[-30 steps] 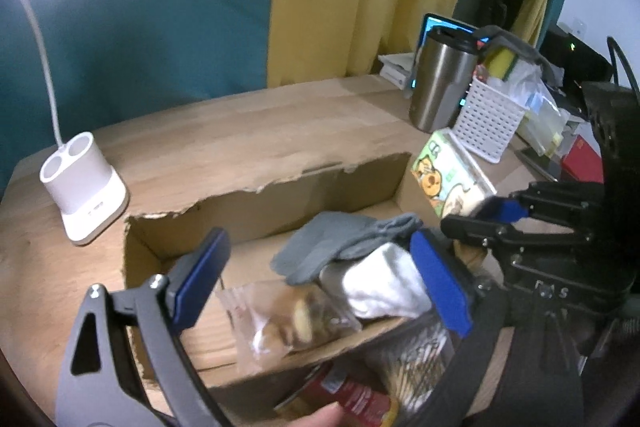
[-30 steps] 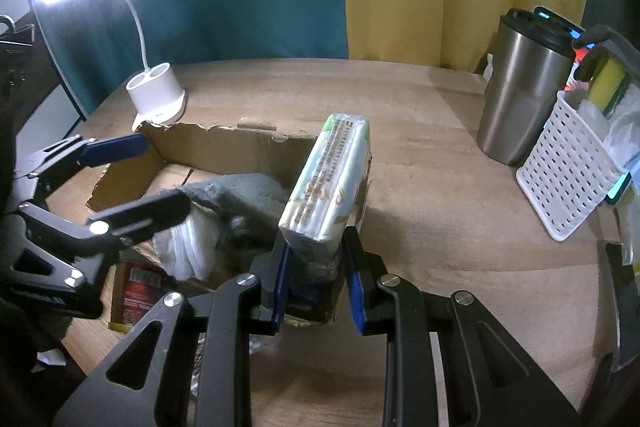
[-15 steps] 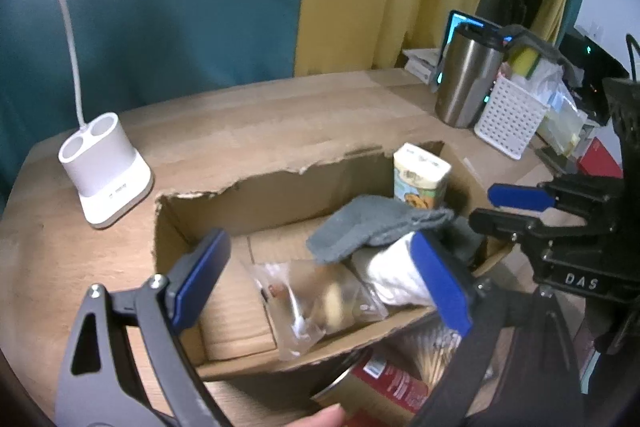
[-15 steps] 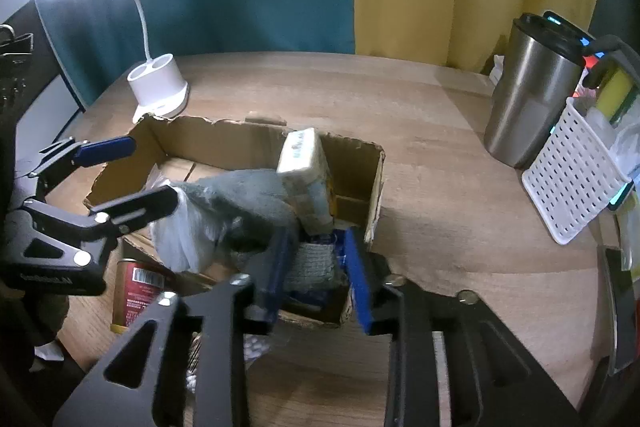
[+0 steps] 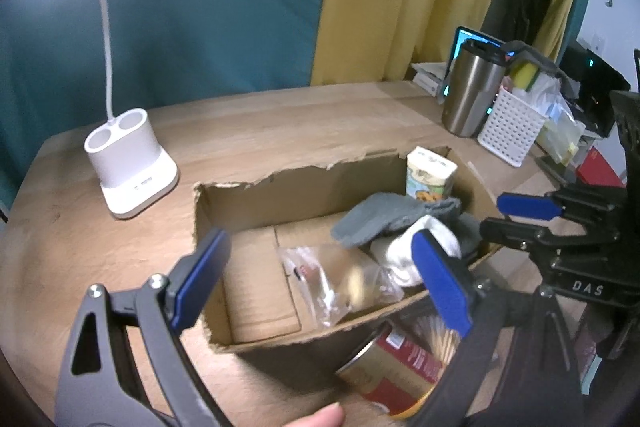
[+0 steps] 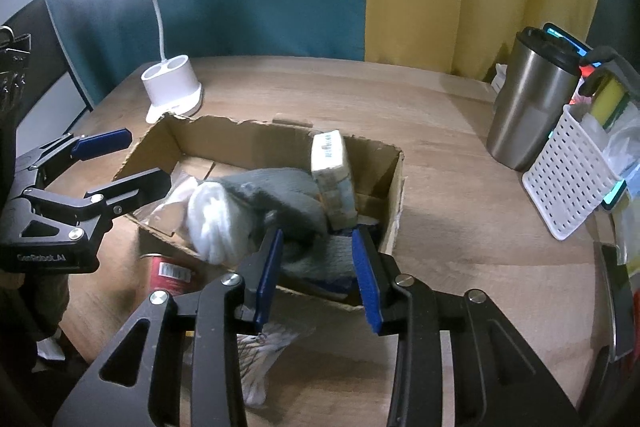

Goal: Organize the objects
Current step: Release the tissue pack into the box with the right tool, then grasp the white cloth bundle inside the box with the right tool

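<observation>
A torn cardboard box (image 5: 256, 195) (image 6: 240, 139) lies on the wooden desk. A printed packet (image 5: 430, 173) (image 6: 332, 179) stands on end at its right, leaning on a grey cloth (image 5: 384, 219) (image 6: 280, 191) and a white cloth (image 5: 420, 251) (image 6: 216, 219). A clear plastic bag (image 5: 332, 283) lies on the box floor. My right gripper (image 6: 318, 243) (image 5: 498, 215) hovers over the box's near right corner, jaws apart, gripping nothing. My left gripper (image 5: 320, 251) (image 6: 132, 163) stands wide open above the box's left front, holding nothing. A red can (image 5: 396, 363) (image 6: 168, 271) lies outside the box.
A white lamp base (image 5: 128, 163) (image 6: 172, 87) stands left of the box. A steel tumbler (image 5: 472, 95) (image 6: 532, 107) and a white perforated basket (image 5: 512, 127) (image 6: 572, 179) stand at the right. A clear bag of thin sticks (image 6: 260, 355) lies beside the can. A thumb (image 5: 320, 417) shows at the bottom.
The right gripper held the packet over the box's right end; it has let go, its jaws have parted, and the packet stands inside. The left gripper has drawn back from the box.
</observation>
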Motion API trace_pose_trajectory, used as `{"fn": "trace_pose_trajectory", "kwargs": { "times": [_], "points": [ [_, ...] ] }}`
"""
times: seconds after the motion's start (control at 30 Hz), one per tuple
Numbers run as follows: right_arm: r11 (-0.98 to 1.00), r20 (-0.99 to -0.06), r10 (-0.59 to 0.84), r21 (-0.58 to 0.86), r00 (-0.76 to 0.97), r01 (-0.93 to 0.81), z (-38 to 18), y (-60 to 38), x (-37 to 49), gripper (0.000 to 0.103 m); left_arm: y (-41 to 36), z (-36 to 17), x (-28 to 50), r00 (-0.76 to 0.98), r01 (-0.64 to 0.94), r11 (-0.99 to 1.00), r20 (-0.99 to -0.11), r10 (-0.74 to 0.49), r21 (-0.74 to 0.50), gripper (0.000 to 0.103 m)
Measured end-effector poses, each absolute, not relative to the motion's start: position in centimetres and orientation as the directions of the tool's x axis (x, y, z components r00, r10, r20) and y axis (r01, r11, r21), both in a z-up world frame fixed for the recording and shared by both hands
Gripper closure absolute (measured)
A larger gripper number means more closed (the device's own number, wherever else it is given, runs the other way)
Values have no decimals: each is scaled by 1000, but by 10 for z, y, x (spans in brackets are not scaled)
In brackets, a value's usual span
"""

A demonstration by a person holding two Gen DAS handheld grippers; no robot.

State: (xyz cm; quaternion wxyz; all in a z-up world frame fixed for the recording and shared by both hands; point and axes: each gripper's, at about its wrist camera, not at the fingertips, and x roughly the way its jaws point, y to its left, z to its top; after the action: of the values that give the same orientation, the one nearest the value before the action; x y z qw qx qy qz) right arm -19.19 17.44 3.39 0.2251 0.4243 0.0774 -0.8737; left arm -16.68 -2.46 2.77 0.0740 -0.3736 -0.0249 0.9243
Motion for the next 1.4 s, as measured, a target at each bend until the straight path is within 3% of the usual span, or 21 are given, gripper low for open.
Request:
{"fn": "trace_pose_trajectory", "kwargs": {
  "times": [0.9, 1.13, 1.4],
  "points": [
    [-841, -802, -345, 34, -487, 540, 24, 107, -184, 65, -84, 22, -138, -725, -36, -990, -678, 119, -135, 10],
    [-831, -802, -332, -1, -496, 557, 23, 99, -182, 80, -92, 21, -137, -726, -30, -989, -677, 121, -145, 10],
    [-821, -784, -338, -26, -521, 571, 39, 94, -175, 82, -96, 31, -131, -746, -27, -988, -655, 122, -153, 10]
  ]
}}
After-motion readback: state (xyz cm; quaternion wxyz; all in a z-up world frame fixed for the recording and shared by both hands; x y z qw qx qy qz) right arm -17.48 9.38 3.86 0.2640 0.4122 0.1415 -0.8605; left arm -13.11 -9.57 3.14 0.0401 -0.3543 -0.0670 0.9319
